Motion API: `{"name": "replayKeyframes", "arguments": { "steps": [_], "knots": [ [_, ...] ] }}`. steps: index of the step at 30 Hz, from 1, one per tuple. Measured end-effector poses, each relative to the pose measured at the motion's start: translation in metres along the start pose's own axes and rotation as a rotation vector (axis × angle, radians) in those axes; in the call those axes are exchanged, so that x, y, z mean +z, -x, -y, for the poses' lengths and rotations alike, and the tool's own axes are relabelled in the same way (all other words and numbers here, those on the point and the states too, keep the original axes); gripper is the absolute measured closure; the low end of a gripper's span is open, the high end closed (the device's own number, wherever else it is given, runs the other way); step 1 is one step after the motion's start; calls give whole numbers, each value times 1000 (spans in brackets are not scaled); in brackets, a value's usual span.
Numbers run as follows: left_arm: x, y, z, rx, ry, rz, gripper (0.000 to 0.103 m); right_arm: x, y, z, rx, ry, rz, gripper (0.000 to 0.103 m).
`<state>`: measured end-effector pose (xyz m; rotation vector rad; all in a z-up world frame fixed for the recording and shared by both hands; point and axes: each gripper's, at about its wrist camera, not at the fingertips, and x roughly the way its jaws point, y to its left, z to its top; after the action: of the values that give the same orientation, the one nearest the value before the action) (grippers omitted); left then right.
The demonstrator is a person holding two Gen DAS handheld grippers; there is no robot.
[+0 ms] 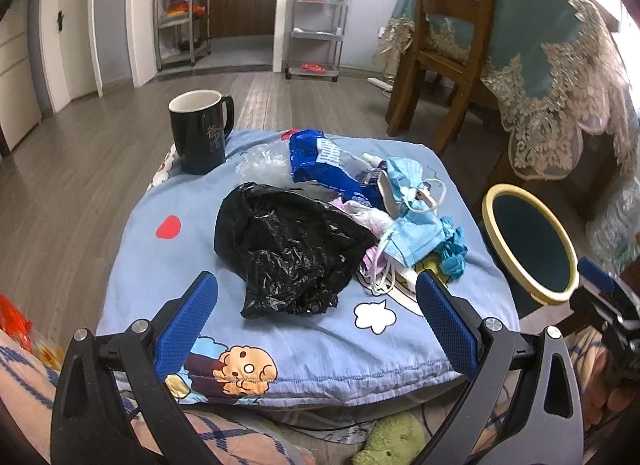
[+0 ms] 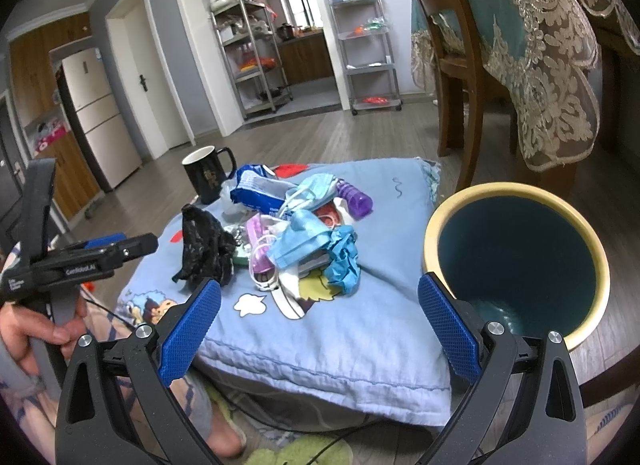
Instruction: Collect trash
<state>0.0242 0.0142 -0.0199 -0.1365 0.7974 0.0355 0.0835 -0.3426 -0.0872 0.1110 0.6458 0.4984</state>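
One mug [image 1: 200, 133], one black bag [image 1: 288, 249], one bin [image 2: 516, 261], two blue masks [image 1: 416, 237].

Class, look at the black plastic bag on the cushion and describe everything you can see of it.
The black plastic bag is thin, glossy, wrinkled film, crumpled into a loose heap rather than spread flat. It lies on the light blue cartoon-print cushion, at the left side of the trash pile, with its right edge against pink and white scraps and the blue face masks. A twisted tail points toward the camera. The black mug stands apart behind it. The open left gripper sits in front of it, not touching.
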Motion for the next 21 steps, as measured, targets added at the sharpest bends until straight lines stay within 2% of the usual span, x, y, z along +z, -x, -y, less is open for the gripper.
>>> {"name": "replayKeyframes", "arguments": {
  "steps": [5, 10, 15, 17, 18, 21],
  "knots": [
    [14, -17, -8, -4, 36, -45, 6, 5, -12, 1, -1, -12, -47, 5],
    [34, -33, -10, 0, 75, -50, 6, 12, -23, 1, -8, -3, -66, 5],
    [64, -52, -25, 77, 117, -18, 6, 17, -29, 2, -14, -9, -79, 5],
    [70, -59, -37, 105, 131, -29, 6, 17, -30, 2, -19, -10, -84, 5],
    [71, -64, -47, 103, 157, -52, 6, 17, -30, 3, -21, -11, -85, 5],
    [64, -80, -70, 26, 263, -124, 6, 17, -32, 6, -26, -24, -94, 5]
  ]
}}
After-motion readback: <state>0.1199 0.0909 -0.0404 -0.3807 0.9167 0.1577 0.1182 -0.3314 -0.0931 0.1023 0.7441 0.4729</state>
